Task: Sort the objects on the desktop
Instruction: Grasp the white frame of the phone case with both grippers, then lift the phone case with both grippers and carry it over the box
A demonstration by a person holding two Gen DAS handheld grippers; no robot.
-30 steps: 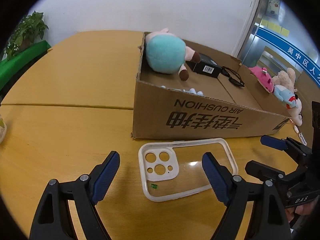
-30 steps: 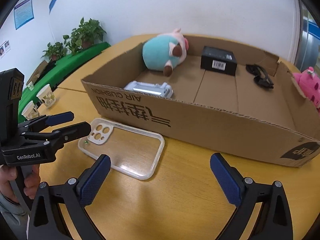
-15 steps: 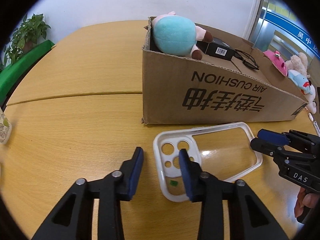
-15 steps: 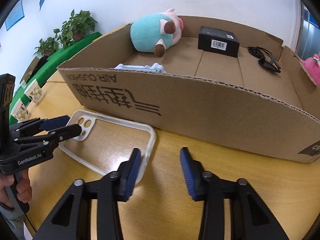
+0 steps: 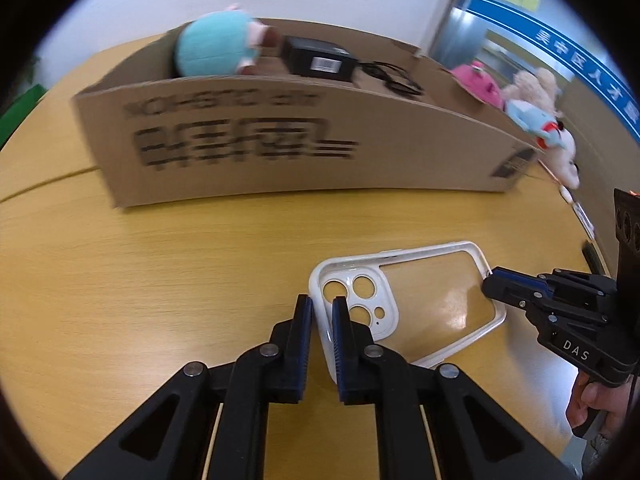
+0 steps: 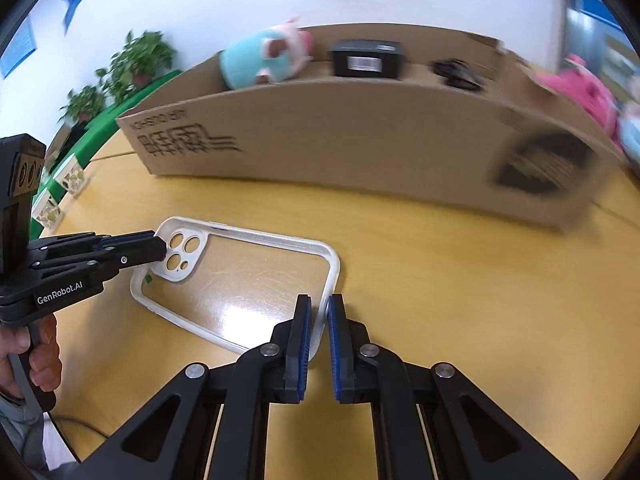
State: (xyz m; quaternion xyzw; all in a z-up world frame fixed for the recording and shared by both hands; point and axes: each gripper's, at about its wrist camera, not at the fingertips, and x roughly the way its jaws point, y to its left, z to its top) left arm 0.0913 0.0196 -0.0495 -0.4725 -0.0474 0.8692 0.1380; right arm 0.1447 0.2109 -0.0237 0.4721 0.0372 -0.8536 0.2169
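Left wrist view: the cardboard box [image 5: 280, 140] stands toward the far edge of the wooden table [image 5: 160, 272] and holds a teal plush toy [image 5: 216, 50], a black box [image 5: 316, 60] and black glasses [image 5: 394, 78]; more plush toys [image 5: 528, 100] lie beyond its right end. The clear phone case [image 5: 404, 304] lies flat on the table in front of the box. The left gripper [image 5: 322, 312], wide open one second earlier, is now clamped on the case's camera-end rim. The right gripper [image 5: 500, 286] pinches the opposite end. Right wrist view: the right gripper [image 6: 319, 316], likewise open before, is closed on the case [image 6: 248, 276] at its plain end. The left gripper [image 6: 156, 246] grips the camera end. Potted plants [image 6: 132, 64] line the white wall beyond the table's left edge.
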